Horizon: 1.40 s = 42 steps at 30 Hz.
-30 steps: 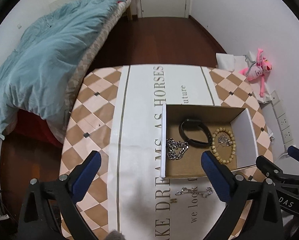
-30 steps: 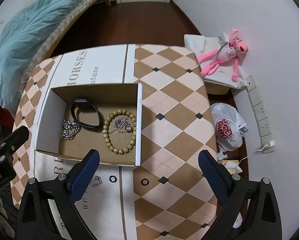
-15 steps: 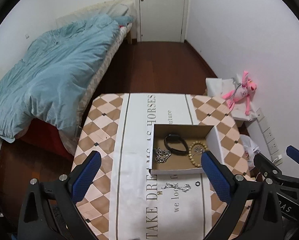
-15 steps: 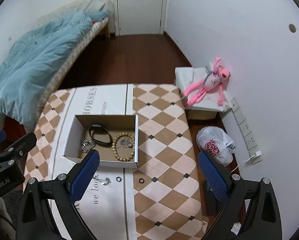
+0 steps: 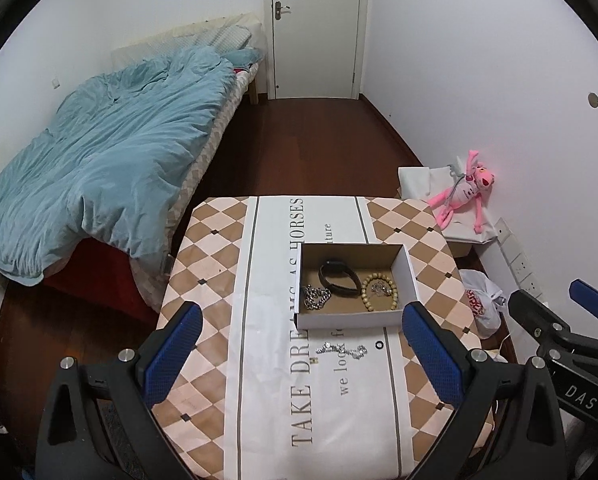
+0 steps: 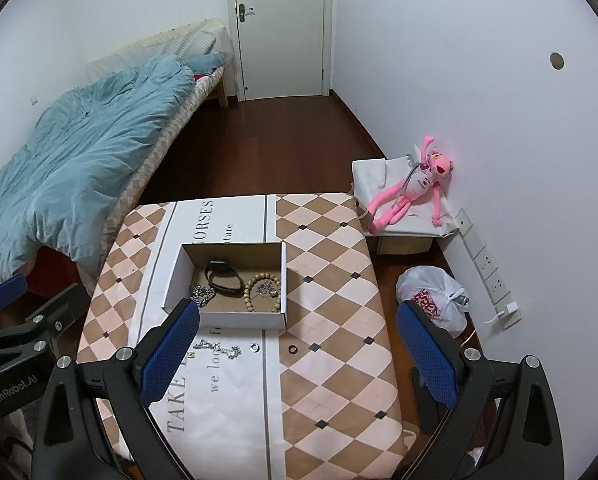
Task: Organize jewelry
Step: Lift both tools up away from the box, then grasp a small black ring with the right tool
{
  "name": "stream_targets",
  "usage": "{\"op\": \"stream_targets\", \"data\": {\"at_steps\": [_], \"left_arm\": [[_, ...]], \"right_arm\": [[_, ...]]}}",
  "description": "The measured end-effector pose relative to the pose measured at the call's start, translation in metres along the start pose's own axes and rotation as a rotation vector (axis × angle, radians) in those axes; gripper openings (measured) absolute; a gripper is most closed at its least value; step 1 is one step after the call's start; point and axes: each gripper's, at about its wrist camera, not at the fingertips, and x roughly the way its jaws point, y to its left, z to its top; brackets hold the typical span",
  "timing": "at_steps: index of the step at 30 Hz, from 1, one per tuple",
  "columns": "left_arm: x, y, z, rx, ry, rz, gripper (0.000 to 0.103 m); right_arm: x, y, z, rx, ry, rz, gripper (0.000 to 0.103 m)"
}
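Observation:
An open cardboard box [image 5: 410,280] [image 6: 283,280] sits on the checkered table. It holds a black band [image 5: 339,278] [image 6: 223,278], a silver chain [image 5: 316,298] [image 6: 201,294] and a wooden bead bracelet [image 5: 379,292] [image 6: 261,292]. In front of the box lie a silver necklace [image 5: 341,350] [image 6: 217,349] and two small rings [image 5: 378,345] [image 6: 254,346] [image 6: 293,349]. My left gripper [image 5: 299,356] and my right gripper [image 6: 299,354] are both open and empty, held high above the table's near side.
The table [image 5: 215,272] [image 6: 339,280] has a white runner with lettering. A bed with a blue duvet [image 5: 99,168] stands left. A pink plush toy [image 6: 415,184], a white plastic bag [image 6: 435,300] and wall sockets [image 6: 487,264] are at the right. A door [image 5: 315,28] is at the back.
Both grippers have pulled up and back from the table, so the box and jewelry look smaller and more of the room shows. The jewelry has not moved.

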Motion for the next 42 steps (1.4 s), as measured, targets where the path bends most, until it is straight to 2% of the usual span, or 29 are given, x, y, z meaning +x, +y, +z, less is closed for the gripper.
{"op": "stream_targets", "data": {"at_steps": [3, 7, 12, 16, 17, 18, 20, 22, 28, 35, 37, 38, 39, 42], "left_arm": [[-0.001, 0.001, -0.005, -0.016, 0.005, 0.004, 0.102], [0.007, -0.003, -0.017, -0.006, -0.004, 0.052, 0.102], [0.047, -0.003, -0.04, -0.007, 0.051, 0.099, 0.102], [0.086, 0.001, -0.062, -0.015, 0.129, 0.117, 0.102], [0.093, 0.001, -0.066, -0.013, 0.144, 0.123, 0.102], [0.106, 0.003, -0.073, -0.008, 0.171, 0.145, 0.102], [0.121, 0.005, -0.083, 0.003, 0.201, 0.152, 0.102], [0.135, 0.009, -0.093, 0.007, 0.228, 0.18, 0.102], [0.171, 0.02, -0.117, 0.001, 0.313, 0.199, 0.102], [0.188, 0.03, -0.129, -0.013, 0.353, 0.207, 0.102], [0.192, 0.031, -0.131, -0.021, 0.365, 0.201, 0.102], [0.194, 0.031, -0.131, -0.021, 0.367, 0.202, 0.102], [0.195, 0.032, -0.132, -0.024, 0.37, 0.2, 0.102], [0.198, 0.035, -0.137, -0.045, 0.384, 0.181, 0.102]], "right_arm": [[-0.001, -0.004, -0.006, 0.013, 0.007, 0.006, 0.1], [0.016, -0.016, -0.02, 0.045, 0.052, 0.012, 0.1], [0.067, -0.033, -0.05, 0.098, 0.158, 0.001, 0.1], [0.117, -0.042, -0.079, 0.15, 0.229, 0.055, 0.099], [0.131, -0.043, -0.086, 0.154, 0.241, 0.063, 0.092], [0.143, -0.042, -0.092, 0.154, 0.257, 0.063, 0.08], [0.162, -0.04, -0.101, 0.146, 0.273, 0.068, 0.072], [0.18, -0.036, -0.108, 0.135, 0.269, 0.077, 0.072], [0.22, -0.023, -0.115, 0.083, 0.232, 0.063, 0.072], [0.234, -0.01, -0.114, 0.022, 0.185, 0.044, 0.056], [0.233, -0.007, -0.114, 0.004, 0.164, 0.039, 0.044], [0.233, -0.006, -0.114, -0.006, 0.156, 0.033, 0.021], [0.233, -0.005, -0.114, -0.01, 0.154, 0.038, 0.013], [0.228, -0.01, -0.116, 0.018, 0.14, 0.064, 0.013]]}}
